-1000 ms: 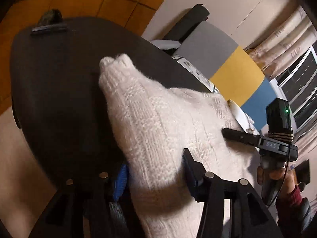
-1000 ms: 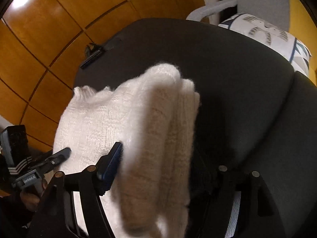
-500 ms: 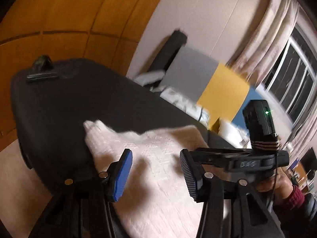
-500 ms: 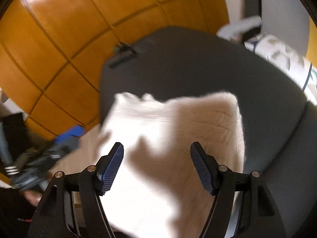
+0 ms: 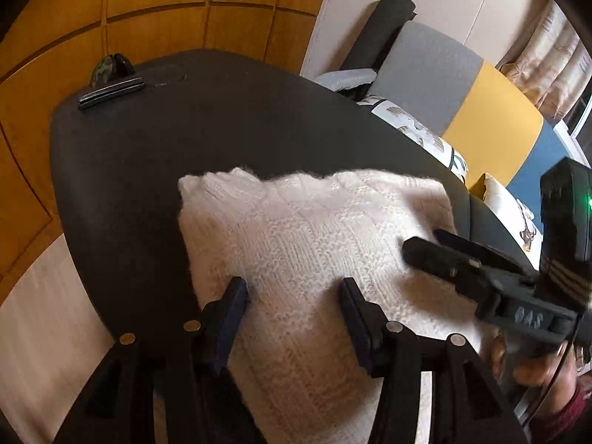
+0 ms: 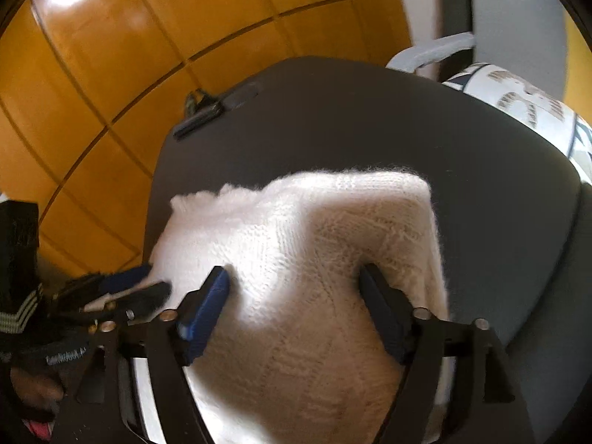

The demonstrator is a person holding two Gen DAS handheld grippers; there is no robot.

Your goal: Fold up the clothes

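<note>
Sweater (image 5: 310, 259), white knit, folded, lies near on dark grey table (image 5: 222, 129) beneath spread left gripper (image 5: 292, 307) and spread right gripper (image 6: 296, 296); black clip (image 5: 111, 87) at far edge, orange panelled wall (image 5: 148, 7) behind, colour-block sofa (image 5: 462, 85) far right.

you see a cream-white knitted sweater (image 5: 314, 236) on a dark grey bench (image 5: 207, 140), your blue gripper pads (image 6: 205, 305), and orange wood panelling (image 6: 185, 18) behind.
</note>
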